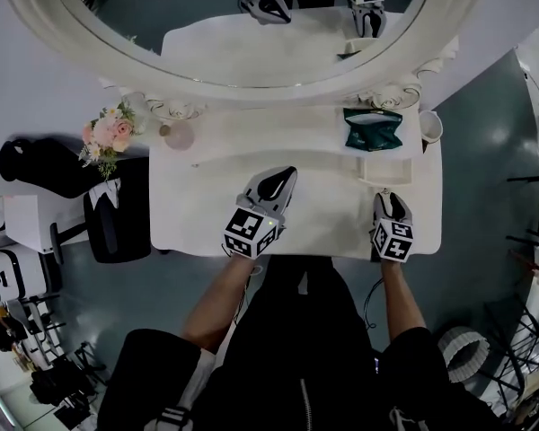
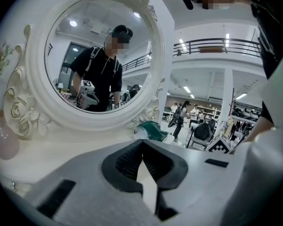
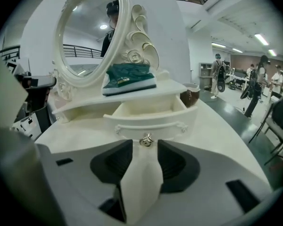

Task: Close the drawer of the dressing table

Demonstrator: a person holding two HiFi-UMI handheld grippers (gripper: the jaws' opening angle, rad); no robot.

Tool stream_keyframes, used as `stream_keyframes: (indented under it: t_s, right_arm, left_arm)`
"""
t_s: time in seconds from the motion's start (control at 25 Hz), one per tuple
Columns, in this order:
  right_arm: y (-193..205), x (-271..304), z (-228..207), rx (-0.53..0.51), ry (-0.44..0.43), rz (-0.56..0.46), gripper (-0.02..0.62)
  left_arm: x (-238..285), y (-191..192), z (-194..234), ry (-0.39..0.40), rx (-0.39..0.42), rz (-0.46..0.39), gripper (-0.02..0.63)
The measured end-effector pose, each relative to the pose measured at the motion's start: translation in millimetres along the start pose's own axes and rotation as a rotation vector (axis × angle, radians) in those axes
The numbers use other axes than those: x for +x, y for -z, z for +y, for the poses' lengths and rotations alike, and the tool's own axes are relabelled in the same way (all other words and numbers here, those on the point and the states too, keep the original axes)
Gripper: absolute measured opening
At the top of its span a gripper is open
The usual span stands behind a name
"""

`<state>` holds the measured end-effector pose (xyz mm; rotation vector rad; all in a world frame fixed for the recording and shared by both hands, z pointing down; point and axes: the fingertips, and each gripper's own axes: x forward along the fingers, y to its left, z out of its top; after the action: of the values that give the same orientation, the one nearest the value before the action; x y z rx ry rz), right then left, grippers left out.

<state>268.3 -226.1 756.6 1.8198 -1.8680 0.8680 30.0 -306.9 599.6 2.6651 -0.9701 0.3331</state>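
Observation:
The white dressing table (image 1: pixel 207 214) has a small drawer (image 3: pixel 148 114) under its right shelf, standing pulled out with its inside showing. In the head view the drawer (image 1: pixel 377 171) lies just beyond my right gripper (image 1: pixel 388 196). My right gripper (image 3: pixel 145 142) is open and points at the drawer front. The metal knob (image 3: pixel 146 139) sits in the gap between the fingertips, and the pads do not press on it. Over the table's middle, my left gripper (image 1: pixel 286 176) points toward the mirror. In its own view the left gripper (image 2: pixel 141 142) is shut with nothing held.
A green packet (image 1: pixel 373 128) lies on the shelf above the drawer, with a cup (image 1: pixel 430 126) to its right. The oval mirror (image 1: pixel 251 25) stands at the back. A pink bottle (image 1: pixel 178 135) and flowers (image 1: pixel 108 137) are at the back left. A dark chair (image 1: pixel 117 218) stands left of the table.

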Motion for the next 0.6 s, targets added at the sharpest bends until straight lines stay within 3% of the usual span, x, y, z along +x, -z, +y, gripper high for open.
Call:
stream_keyframes:
  t_s: [0.6]
  right_arm:
    - [5, 11, -3, 0.005, 0.038, 0.0, 0.094]
  left_arm:
    - [-18, 12, 15, -0.06, -0.025, 0.016, 0.005]
